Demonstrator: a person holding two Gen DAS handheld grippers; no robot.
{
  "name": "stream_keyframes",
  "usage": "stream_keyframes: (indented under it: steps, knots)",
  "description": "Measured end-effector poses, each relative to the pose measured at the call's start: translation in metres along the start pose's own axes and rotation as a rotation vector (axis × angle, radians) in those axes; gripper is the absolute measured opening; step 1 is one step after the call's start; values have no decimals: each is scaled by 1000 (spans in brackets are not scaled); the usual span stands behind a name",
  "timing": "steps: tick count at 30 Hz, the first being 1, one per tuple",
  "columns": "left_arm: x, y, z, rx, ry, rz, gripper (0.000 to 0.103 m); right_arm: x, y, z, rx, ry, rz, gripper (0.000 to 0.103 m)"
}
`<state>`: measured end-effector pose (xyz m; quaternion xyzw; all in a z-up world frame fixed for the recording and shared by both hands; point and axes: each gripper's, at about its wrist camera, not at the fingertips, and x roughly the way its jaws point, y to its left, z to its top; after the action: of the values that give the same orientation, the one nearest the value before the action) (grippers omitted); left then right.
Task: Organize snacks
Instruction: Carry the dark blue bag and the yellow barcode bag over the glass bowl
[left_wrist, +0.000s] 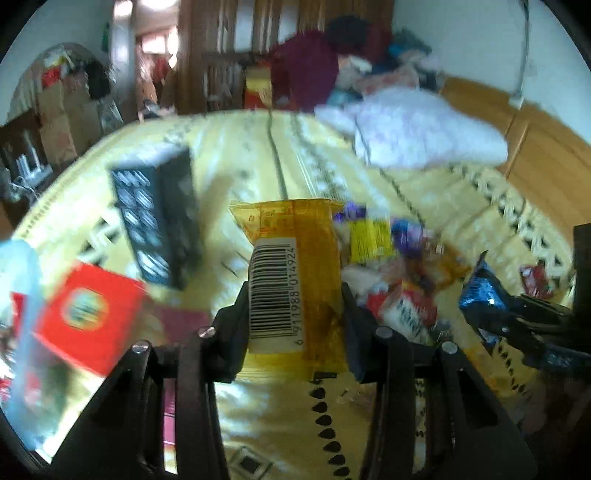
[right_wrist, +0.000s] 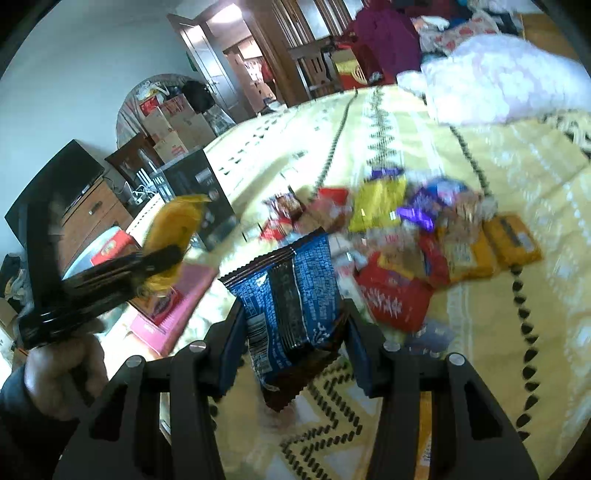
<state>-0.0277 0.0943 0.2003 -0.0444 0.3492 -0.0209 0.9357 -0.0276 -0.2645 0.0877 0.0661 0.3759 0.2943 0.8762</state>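
Note:
My left gripper (left_wrist: 295, 310) is shut on an orange-yellow snack packet (left_wrist: 295, 240) with a white barcode label, held upright above the bed. Seen from the right wrist, the left gripper (right_wrist: 162, 258) stands at the left with that orange packet (right_wrist: 177, 221) sticking up from it. My right gripper (right_wrist: 293, 332) is shut on a blue and black snack bag (right_wrist: 291, 288), lifted off the cover. In the left wrist view that blue bag (left_wrist: 480, 295) shows at the far right. A loose pile of snack packets (right_wrist: 424, 240) lies on the yellow bedspread (right_wrist: 517, 314) beyond both grippers.
A black box (left_wrist: 155, 221) stands at the left of the bed, with a red box (left_wrist: 88, 314) nearer and a pink box (right_wrist: 177, 306) below the left gripper. A white quilt (left_wrist: 417, 129) lies at the far right. A person's hand (right_wrist: 62, 369) holds the left gripper.

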Motion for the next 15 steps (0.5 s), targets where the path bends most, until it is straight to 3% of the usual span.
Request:
stream_keyframes:
  steps: [7, 15]
  knots:
    - [-79, 74, 32, -76, -159, 74, 43, -19, 65, 54, -110, -75, 24, 53]
    - [-138, 176, 44, -174, -238, 242, 43, -12, 172, 111, -250, -111, 118, 53]
